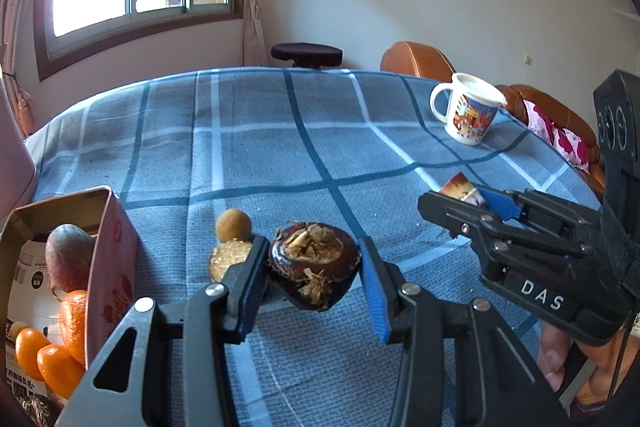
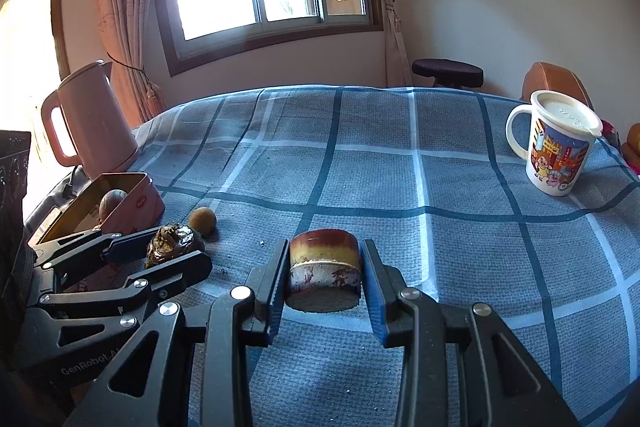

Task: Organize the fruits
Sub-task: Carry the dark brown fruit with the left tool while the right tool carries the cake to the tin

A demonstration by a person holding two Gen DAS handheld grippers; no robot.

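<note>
My left gripper [image 1: 313,247] is shut on a dark brown water chestnut [image 1: 314,263] with a rough dry top, low over the checked cloth. Just left of it lie two small tan longans [image 1: 233,225]; the nearer one is partly hidden by my finger. An open pink box [image 1: 108,251] at the left holds oranges [image 1: 56,363] and a dull purple-green fruit [image 1: 68,255]. My right gripper [image 2: 325,247] is shut on a short red-and-yellow sugarcane piece [image 2: 324,267], to the right of the left gripper [image 2: 182,247] and the water chestnut [image 2: 174,243].
A pink kettle [image 2: 92,123] stands at the far left behind the box [image 2: 132,199]. A lidded cartoon mug [image 2: 556,143] stands at the far right. The blue checked cloth [image 2: 400,187] covers the table; a stool and brown chairs stand beyond its far edge.
</note>
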